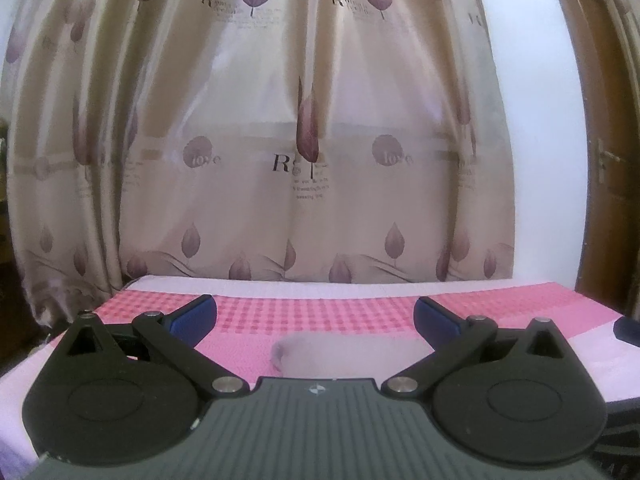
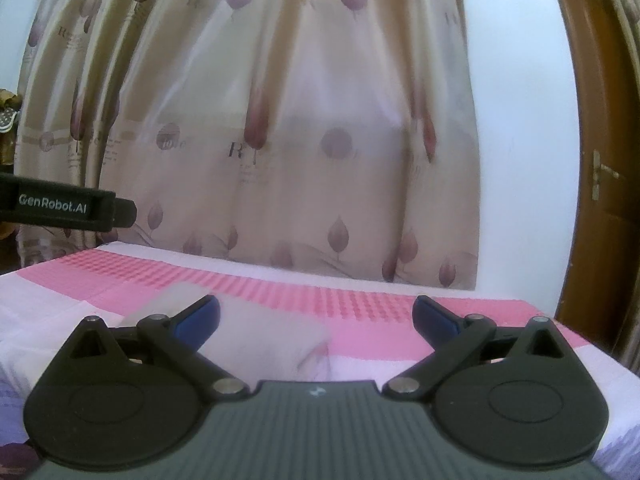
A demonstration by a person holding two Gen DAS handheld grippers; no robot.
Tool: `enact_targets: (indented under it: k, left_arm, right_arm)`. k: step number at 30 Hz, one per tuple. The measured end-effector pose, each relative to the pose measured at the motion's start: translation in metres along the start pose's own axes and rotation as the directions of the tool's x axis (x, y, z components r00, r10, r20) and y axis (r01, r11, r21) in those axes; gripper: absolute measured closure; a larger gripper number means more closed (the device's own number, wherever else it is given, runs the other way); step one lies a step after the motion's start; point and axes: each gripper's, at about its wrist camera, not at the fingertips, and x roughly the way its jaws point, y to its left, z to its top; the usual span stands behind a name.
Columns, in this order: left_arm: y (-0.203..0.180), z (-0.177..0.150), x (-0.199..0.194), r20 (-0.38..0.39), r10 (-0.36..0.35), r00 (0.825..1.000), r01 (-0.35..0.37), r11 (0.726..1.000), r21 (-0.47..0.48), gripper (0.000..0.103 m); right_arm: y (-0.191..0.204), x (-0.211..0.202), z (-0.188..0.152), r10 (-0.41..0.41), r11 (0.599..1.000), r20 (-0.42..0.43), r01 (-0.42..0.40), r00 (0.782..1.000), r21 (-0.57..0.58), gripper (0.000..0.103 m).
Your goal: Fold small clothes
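A small pale garment (image 1: 352, 354) lies folded flat on the pink checked cloth (image 1: 320, 312) of the table, just ahead of my left gripper (image 1: 315, 316), which is open and empty above it. In the right wrist view the same pale garment (image 2: 264, 340) lies low and left of centre, partly behind the left blue pad (image 2: 200, 320). My right gripper (image 2: 316, 318) is open with nothing between its fingers. The left gripper's black body (image 2: 68, 208), marked GenRobot.AI, reaches in at the left edge of that view.
A beige curtain (image 1: 280, 140) with purple leaf prints hangs close behind the table's far edge. A white wall (image 1: 540, 140) and a brown wooden door (image 2: 600, 160) with a handle stand at the right. A dark object (image 1: 628, 330) sits at the table's right edge.
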Motion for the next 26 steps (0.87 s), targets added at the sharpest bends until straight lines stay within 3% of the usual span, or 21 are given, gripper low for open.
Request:
enact_targets:
  k: [12,19,26]
  left_arm:
    - [0.009,-0.007,0.015,-0.083,-0.018,0.996,0.015,0.999,-0.047,0.0]
    - [0.01,-0.009,0.012,-0.019,0.045,0.999,-0.045,0.999,-0.024,0.0]
    - [0.009,-0.009,0.012,-0.029,0.028,0.999,-0.029,0.999,-0.031,0.0]
  right_arm:
    - [-0.003,0.003,-0.004,0.013,1.0,-0.033,-0.012,0.999,0.029,0.0]
    - [-0.003,0.005,-0.005,0.024,0.999,-0.049,-0.023,0.998,0.035,0.0]
    - [-0.002,0.004,-0.003,0.017,0.999,-0.048,-0.015,0.999,0.033,0.0]
